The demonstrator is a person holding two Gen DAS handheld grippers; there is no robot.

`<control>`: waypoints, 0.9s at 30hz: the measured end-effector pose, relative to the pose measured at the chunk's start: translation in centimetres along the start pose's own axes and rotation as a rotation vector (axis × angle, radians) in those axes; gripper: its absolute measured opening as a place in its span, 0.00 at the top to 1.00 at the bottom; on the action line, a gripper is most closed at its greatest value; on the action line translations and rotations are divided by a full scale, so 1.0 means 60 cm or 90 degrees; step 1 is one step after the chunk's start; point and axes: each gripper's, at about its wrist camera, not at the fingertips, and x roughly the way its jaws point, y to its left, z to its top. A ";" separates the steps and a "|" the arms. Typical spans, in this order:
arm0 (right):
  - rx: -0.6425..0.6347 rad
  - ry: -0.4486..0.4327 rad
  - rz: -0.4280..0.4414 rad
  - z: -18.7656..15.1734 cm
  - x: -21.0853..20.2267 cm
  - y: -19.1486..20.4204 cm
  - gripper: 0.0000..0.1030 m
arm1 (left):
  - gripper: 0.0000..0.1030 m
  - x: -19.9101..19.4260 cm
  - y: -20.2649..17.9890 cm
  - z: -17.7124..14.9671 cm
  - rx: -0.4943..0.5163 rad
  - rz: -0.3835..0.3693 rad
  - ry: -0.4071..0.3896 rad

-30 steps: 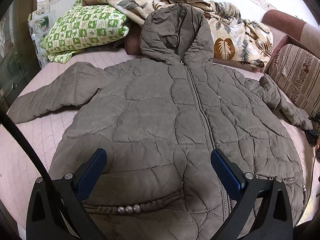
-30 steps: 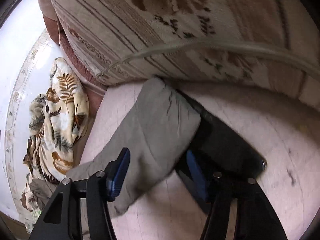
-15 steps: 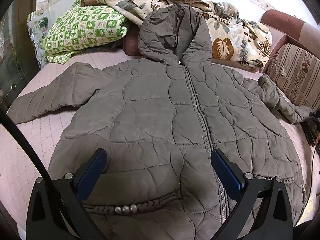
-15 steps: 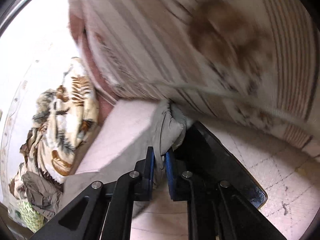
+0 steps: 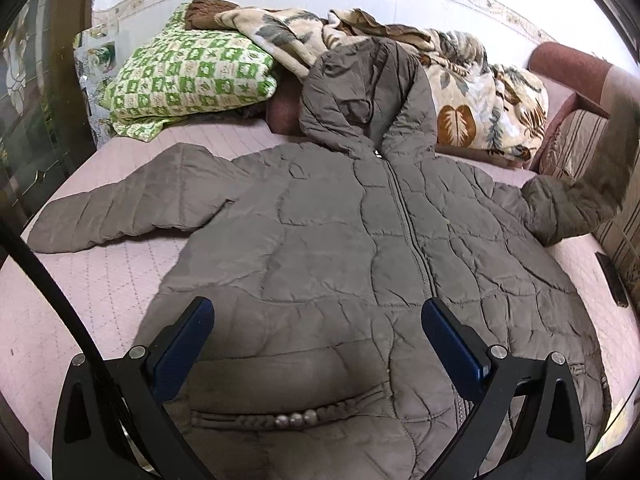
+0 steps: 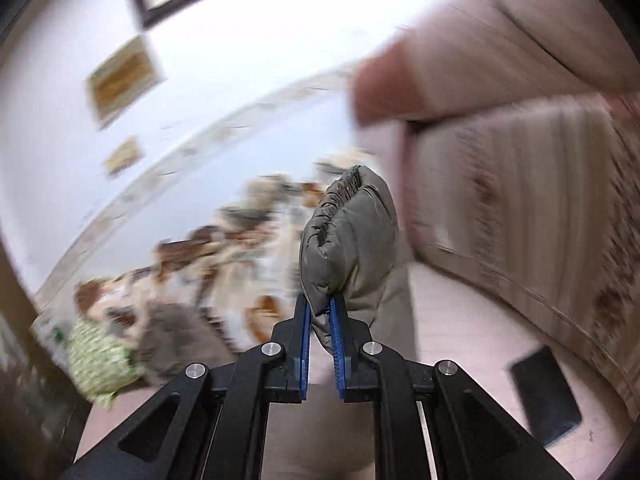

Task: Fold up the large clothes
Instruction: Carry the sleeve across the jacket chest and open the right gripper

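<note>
Left wrist view: we are hovering the left gripper (image 5: 316, 344), jaws wide and released, over the hem of the grey padded coat (image 5: 340, 240), which is lying flat and zipped on the pink bed (image 5: 80, 300). No fold is made yet; one sleeve is lying out flat, the other (image 5: 560, 208) is rising. Pillow (image 5: 188, 76) and blanket (image 5: 480, 104) are crowding the hood end; the near side is giving room.

Right wrist view: we are clenching the right gripper (image 6: 320, 316) on the sleeve cuff (image 6: 348, 232), lifted off the bed. Sofa back (image 6: 520, 200) is close beside; a dark flat object (image 6: 544, 396) is lying near.
</note>
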 end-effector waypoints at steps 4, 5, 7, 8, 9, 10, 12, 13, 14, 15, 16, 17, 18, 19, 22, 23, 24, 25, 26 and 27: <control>-0.069 0.017 0.087 -0.012 -0.005 0.152 0.90 | 0.00 -0.015 0.019 0.001 -0.014 -0.001 -0.011; -0.088 0.027 0.108 -0.021 -0.003 0.189 0.90 | 0.00 -0.018 0.023 0.001 -0.016 -0.001 -0.013; -0.119 0.046 0.139 -0.045 0.009 0.251 0.90 | 0.00 -0.023 0.031 0.002 -0.020 0.000 -0.017; -0.137 0.060 0.153 -0.063 0.016 0.283 0.90 | 0.00 -0.025 0.036 0.003 -0.023 0.001 -0.019; -0.162 0.083 0.169 -0.089 0.030 0.323 0.90 | 0.00 -0.028 0.040 0.002 -0.026 0.002 -0.021; -0.172 0.095 0.176 -0.107 0.038 0.339 0.90 | 0.00 -0.029 0.045 0.002 -0.030 0.002 -0.022; -0.199 0.143 0.195 -0.167 0.072 0.390 0.90 | 0.00 -0.031 0.055 0.002 -0.037 0.006 -0.022; -0.209 0.158 0.199 -0.190 0.083 0.400 0.90 | 0.00 -0.032 0.059 0.002 -0.040 0.006 -0.021; -0.220 0.179 0.203 -0.224 0.095 0.413 0.90 | 0.00 -0.031 0.063 0.001 -0.044 0.005 -0.018; -0.232 0.211 0.207 -0.267 0.120 0.432 0.90 | 0.00 -0.031 0.066 0.000 -0.047 0.005 -0.016; -0.238 0.241 0.210 -0.301 0.141 0.439 0.90 | 0.00 -0.029 0.070 -0.001 -0.049 0.007 -0.014; -0.241 0.271 0.211 -0.338 0.159 0.444 0.90 | 0.00 -0.028 0.073 -0.001 -0.051 0.007 -0.010; -0.244 0.300 0.211 -0.373 0.179 0.445 0.90 | 0.00 -0.026 0.075 -0.002 -0.051 0.009 -0.007; -0.246 0.320 0.210 -0.393 0.198 0.441 0.90 | 0.00 -0.024 0.077 -0.002 -0.053 0.011 -0.006; -0.247 0.391 0.217 -0.488 0.246 0.444 0.90 | 0.00 -0.016 0.085 -0.003 -0.063 0.012 0.005; -0.249 0.410 0.221 -0.510 0.255 0.445 0.90 | 0.00 -0.013 0.087 -0.003 -0.066 0.010 0.008; -0.258 0.424 0.220 -0.530 0.261 0.448 0.90 | 0.00 -0.011 0.089 -0.003 -0.070 0.010 0.012; -0.266 0.437 0.221 -0.546 0.267 0.451 0.90 | 0.00 -0.009 0.090 -0.004 -0.072 0.010 0.015; -0.275 0.449 0.220 -0.563 0.270 0.454 0.89 | 0.00 -0.007 0.090 -0.004 -0.073 0.009 0.017; -0.281 0.459 0.221 -0.573 0.271 0.454 0.88 | 0.00 -0.007 0.089 -0.004 -0.073 0.009 0.017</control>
